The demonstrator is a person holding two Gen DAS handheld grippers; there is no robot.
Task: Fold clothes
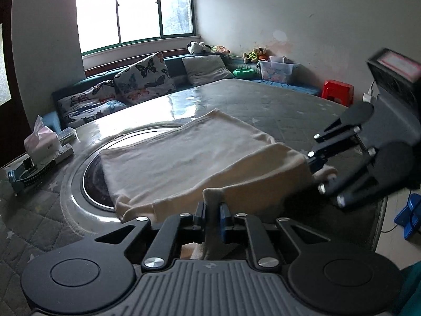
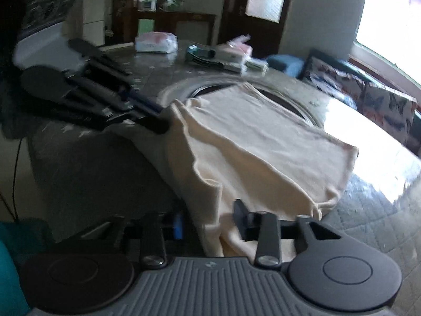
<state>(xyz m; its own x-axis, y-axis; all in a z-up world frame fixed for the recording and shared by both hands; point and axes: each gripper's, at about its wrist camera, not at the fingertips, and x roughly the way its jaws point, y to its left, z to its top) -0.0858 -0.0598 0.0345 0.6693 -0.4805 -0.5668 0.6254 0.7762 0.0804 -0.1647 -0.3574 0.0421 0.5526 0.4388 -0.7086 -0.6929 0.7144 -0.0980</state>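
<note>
A: How do the tongs stand?
B: The left gripper [image 1: 213,210] is pinched on the near edge of the cream garment [image 1: 184,163]; the right gripper [image 2: 210,223] is clamped on the same edge further along, cloth bunched between its fingers.

A: And the garment?
B: Lifted at the near side; the far part lies on the table [image 1: 263,105], over a dark round inset [image 1: 92,181].

A: What's around it?
B: A tissue box [image 1: 42,142] and a remote [image 1: 64,152] at the left edge; butterfly cushions [image 1: 144,76] beyond; a red stool [image 1: 338,90] by the wall.
</note>
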